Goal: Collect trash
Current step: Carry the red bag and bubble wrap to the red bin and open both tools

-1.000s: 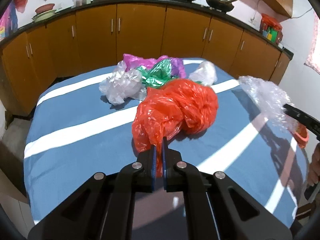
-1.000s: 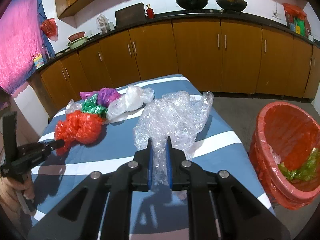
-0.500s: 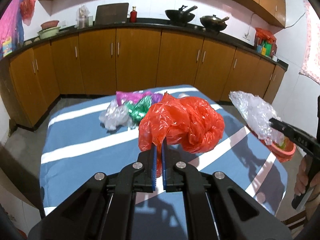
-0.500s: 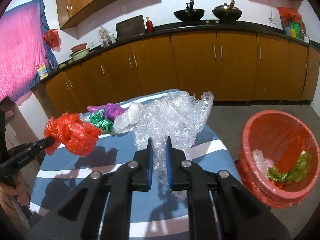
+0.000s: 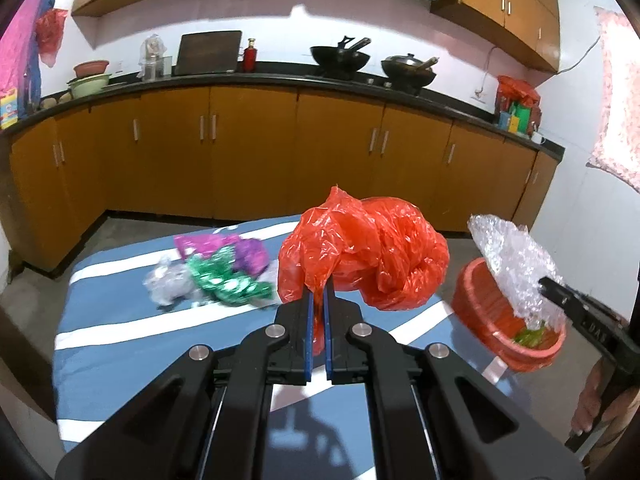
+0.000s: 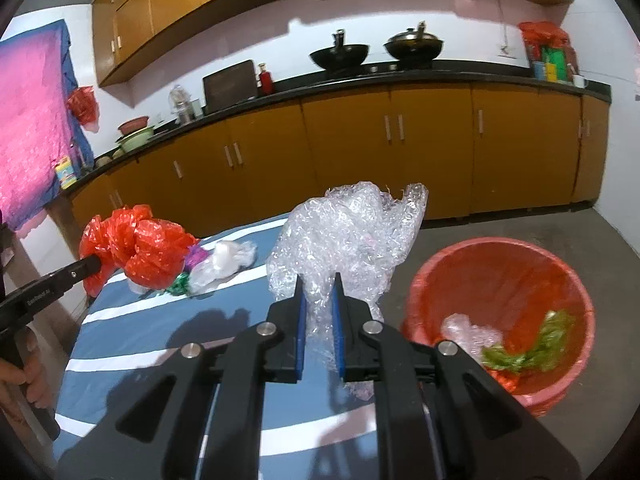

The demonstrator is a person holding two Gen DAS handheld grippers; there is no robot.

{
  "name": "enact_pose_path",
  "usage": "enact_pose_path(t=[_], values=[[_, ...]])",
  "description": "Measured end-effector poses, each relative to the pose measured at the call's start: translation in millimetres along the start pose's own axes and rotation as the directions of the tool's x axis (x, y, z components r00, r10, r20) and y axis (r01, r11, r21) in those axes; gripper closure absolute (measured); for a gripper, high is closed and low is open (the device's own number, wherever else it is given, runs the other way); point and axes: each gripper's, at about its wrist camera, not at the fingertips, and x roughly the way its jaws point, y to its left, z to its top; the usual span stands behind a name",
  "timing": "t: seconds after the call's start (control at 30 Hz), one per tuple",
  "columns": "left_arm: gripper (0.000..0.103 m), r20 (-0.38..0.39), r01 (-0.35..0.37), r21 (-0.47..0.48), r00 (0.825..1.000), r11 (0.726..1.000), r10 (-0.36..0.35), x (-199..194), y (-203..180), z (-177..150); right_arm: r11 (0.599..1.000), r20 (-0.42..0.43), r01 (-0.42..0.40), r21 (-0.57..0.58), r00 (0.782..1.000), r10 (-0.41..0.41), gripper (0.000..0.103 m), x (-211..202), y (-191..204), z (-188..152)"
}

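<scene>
Carrying trash toward the round orange plastic bin [image 6: 520, 264] — right gripper [image 6: 319, 312] clamping crumpled clear bubble wrap [image 6: 348, 236] just beside its rim, left gripper [image 5: 317, 312] pinching a crumpled red plastic bag [image 5: 368, 256] farther away.

A crumpled wad of bubble wrap [image 6: 348, 240] is clamped between the jaws of the right gripper [image 6: 319, 292]. A red bin [image 6: 504, 264] is seen right of the jaws; an orange bag [image 6: 140, 248] is held up at their left.
</scene>
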Motion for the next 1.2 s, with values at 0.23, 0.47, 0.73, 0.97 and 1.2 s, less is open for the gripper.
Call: enact_pose_path(t=[0.23,0.47,0.73,0.97,1.2], values=[[0.099,0.007,0.059,-0.002,0.998,0.998,-0.059,14,-45,6,0.998,0.018,0.062,0.019,0.998,-0.062,0.091,-13,-35,2],[0.099,-0.004,0.116,0.005,0.993,0.993,-0.116,30,-83,9,0.991,0.036,0.128,0.048,0.991,-0.130,0.091,-23,-72,6],[0.099,-0.033,0.174,0.028,0.984,0.984,-0.173,47,-130,5,0.979,0.037,0.193,0.071,0.980,-0.196,0.091,-31,-108,6],[0.099,-0.075,0.213,0.041,0.975,0.976,-0.210,72,-169,1,0.969,0.019,0.230,0.093,0.972,-0.232,0.091,-30,-136,0],[0.099,-0.125,0.248,0.061,0.963,0.967,-0.239,98,-201,-5,0.962,-0.004,0.246,0.117,0.969,-0.247,0.091,-22,-163,-6]])
